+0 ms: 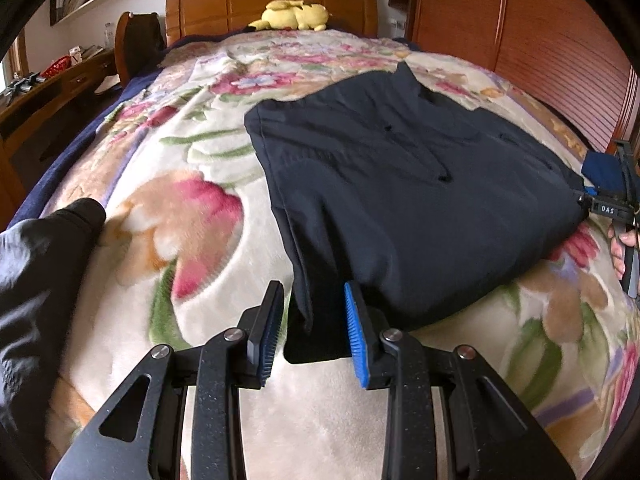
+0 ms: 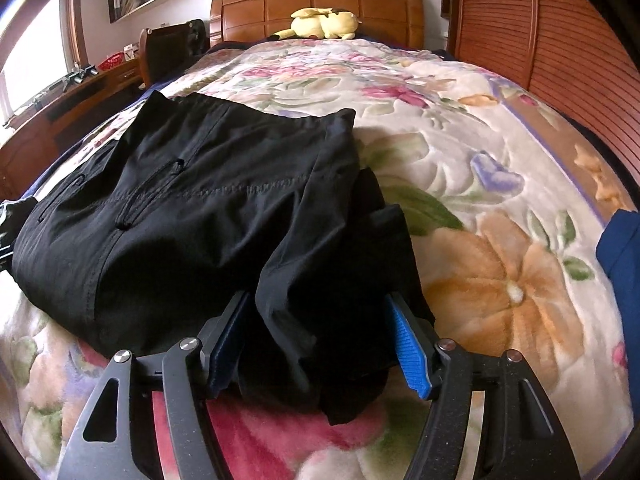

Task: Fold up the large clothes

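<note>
Both claws, left (image 1: 314, 330) and right (image 2: 320, 344), spread around black trousers (image 1: 400, 200); only the left view shows the other claw.

The right tongs (image 2: 320, 344) stand wide apart at the near edge of black trousers (image 2: 192, 208), with a bunch of the cloth lying between the blue pads (image 2: 412, 354) but not pinched. The trousers lie folded on a floral blanket (image 2: 460, 160) that covers the bed. A yellow plush (image 2: 324, 22) rests against the wooden headboard (image 2: 316, 2). A slatted wooden wardrobe (image 2: 532, 24) stands to the right, a desk (image 2: 92, 80) to the left below a window (image 2: 32, 68).
</note>
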A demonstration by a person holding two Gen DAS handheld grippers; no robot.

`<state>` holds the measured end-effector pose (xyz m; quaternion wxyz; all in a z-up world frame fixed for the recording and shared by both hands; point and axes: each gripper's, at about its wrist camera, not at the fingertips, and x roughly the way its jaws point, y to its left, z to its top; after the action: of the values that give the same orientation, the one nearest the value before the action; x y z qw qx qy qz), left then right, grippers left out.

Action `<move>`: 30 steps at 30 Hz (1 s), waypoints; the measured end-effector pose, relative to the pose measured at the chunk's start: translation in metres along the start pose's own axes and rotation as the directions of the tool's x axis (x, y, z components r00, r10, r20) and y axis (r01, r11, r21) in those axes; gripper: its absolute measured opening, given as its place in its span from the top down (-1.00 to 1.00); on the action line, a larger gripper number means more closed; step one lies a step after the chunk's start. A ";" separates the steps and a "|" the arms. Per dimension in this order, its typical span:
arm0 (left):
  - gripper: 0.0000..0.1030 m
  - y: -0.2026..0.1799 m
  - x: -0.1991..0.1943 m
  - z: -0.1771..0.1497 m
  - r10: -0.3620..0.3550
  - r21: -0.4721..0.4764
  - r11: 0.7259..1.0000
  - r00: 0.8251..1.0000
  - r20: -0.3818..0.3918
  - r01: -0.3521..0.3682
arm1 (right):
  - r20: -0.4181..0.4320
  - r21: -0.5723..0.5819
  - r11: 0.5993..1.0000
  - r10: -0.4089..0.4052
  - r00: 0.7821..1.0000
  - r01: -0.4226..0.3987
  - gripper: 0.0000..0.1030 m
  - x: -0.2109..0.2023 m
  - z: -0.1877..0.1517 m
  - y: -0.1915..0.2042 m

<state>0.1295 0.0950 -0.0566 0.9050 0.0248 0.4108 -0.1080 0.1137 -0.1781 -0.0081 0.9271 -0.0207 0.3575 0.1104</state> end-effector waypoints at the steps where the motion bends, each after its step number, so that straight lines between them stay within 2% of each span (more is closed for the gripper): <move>1: 0.39 0.000 0.002 0.000 -0.003 0.000 1.000 1.000 -0.008 0.003 | 0.002 -0.002 1.000 -0.001 1.000 0.001 -0.34 0.000 -0.001 0.000; 5: 0.39 0.001 0.010 -0.002 -0.020 -0.009 1.000 0.999 -0.033 0.020 | 0.001 -0.014 1.000 -0.007 1.000 0.007 -0.33 0.001 -0.001 0.002; 7: 0.39 0.003 0.011 -0.002 -0.035 -0.018 0.999 0.999 -0.035 0.034 | 0.002 -0.018 1.000 0.010 1.000 -0.010 -0.21 0.000 -0.001 0.003; 9: 0.46 0.006 0.014 -0.003 -0.072 -0.033 0.997 0.996 -0.046 0.070 | 0.001 -0.033 0.999 0.022 1.000 -0.022 0.00 0.000 -0.002 0.005; 10: 0.61 0.006 0.015 -0.003 -0.092 -0.036 0.995 0.994 -0.050 0.091 | 0.004 -0.043 0.999 0.033 0.999 -0.033 0.09 -0.001 -0.002 0.007; 12: 0.73 0.002 0.014 -0.003 -0.105 -0.021 0.994 0.993 -0.048 0.104 | 0.009 -0.066 0.995 0.072 0.997 -0.072 0.58 -0.003 -0.002 0.011; 15: 0.84 -0.008 0.006 -0.002 -0.061 0.030 0.998 0.998 -0.021 0.061 | 0.022 -0.084 0.994 0.072 0.997 -0.069 0.79 -0.007 -0.003 0.013; 21: 0.86 -0.018 -0.029 -0.008 0.000 0.058 0.998 0.998 0.061 -0.003 | 0.081 -0.094 0.993 0.080 0.993 -0.072 0.89 -0.034 -0.008 0.009; 30: 0.87 -0.031 -0.096 -0.038 0.017 0.056 0.998 0.986 0.163 -0.026 | 0.110 -0.153 0.982 0.129 0.986 -0.112 0.90 -0.092 -0.036 0.015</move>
<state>0.0335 0.0867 -0.0086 0.9355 0.0464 0.3319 -0.1117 0.0206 -0.1856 0.0273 0.9344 -0.0604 0.2931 0.1934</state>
